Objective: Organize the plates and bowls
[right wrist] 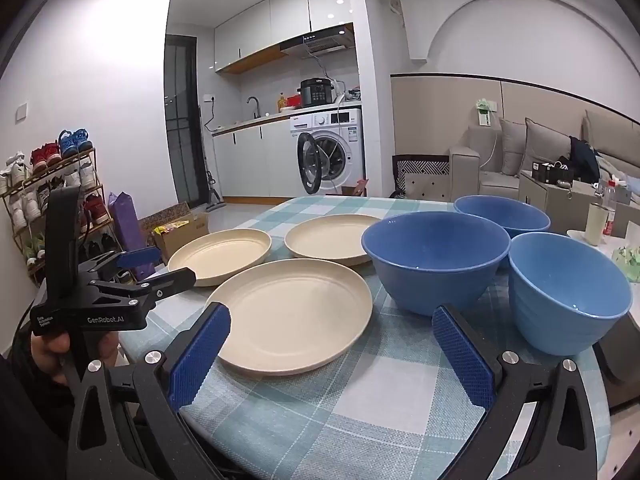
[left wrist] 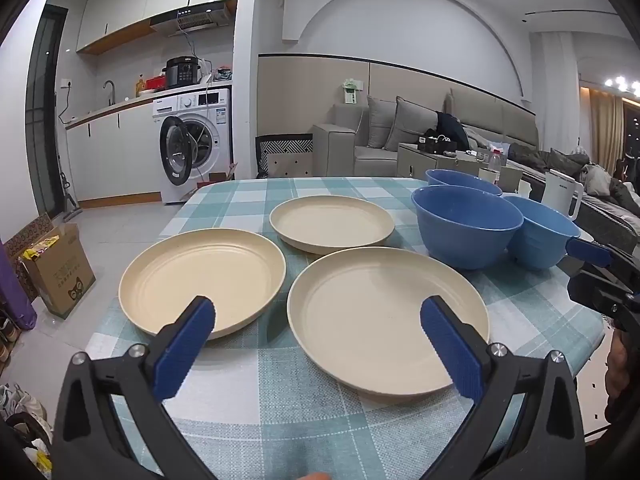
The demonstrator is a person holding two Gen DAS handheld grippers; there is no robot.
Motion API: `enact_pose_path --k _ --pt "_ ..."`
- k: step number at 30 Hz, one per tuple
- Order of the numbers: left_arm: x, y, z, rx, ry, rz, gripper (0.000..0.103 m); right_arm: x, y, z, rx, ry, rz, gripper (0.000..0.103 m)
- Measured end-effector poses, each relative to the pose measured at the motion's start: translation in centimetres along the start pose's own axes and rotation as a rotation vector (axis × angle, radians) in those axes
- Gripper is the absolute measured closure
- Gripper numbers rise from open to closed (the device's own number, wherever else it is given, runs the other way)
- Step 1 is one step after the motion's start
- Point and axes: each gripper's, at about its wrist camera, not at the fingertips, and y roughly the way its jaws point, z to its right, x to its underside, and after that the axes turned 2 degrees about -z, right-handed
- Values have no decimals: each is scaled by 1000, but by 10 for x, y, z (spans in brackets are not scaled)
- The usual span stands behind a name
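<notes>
Left hand-held gripper [left wrist: 318, 316]: your blue pads stand wide apart with nothing between them, held above the near edge of the surface [left wrist: 280, 392], which carries a teal-and-white checked cloth. Right hand-held gripper [right wrist: 332, 326]: pads likewise spread wide, nothing clamped, held above the cloth at the near edge. In the right wrist view your left hand [right wrist: 52, 350] shows at the left edge, gripping the other tool's black handle.

Plates: three cream plates, none stacked.
- near plate [left wrist: 384, 320] lies just ahead of your left pads, toward the right one
- left plate [left wrist: 202, 280] sits beside it; whether the rims touch cannot be told
- far plate [left wrist: 332, 224] lies behind both, toward the middle of the surface

Bowls: three blue bowls, upright, grouped to the right of the plates.
- large bowl [right wrist: 436, 260] stands nearest the plates, just beyond your right pad in the right wrist view
- lighter blue bowl [right wrist: 568, 288] stands right of it, apparently touching or almost so
- far bowl [right wrist: 502, 210] stands behind both

Background: washing machine [left wrist: 196, 140] with its door open, grey sofa [left wrist: 400, 128], cardboard box [left wrist: 60, 268] on the floor, shoe rack [right wrist: 52, 196] at the wall
</notes>
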Motion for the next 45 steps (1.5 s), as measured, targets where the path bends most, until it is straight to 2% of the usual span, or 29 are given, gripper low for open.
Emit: enact_pose_path --k 25,37,45 --pt "0 -5 10 -24 58 30 0 1 1 1 -2 5 -1 0" --pt "-3 -9 5 3 20 55 0 4 4 1 1 8 -6 0" --pt "-1 -4 10 -15 59 11 0 4 4 1 -1 8 -6 0"
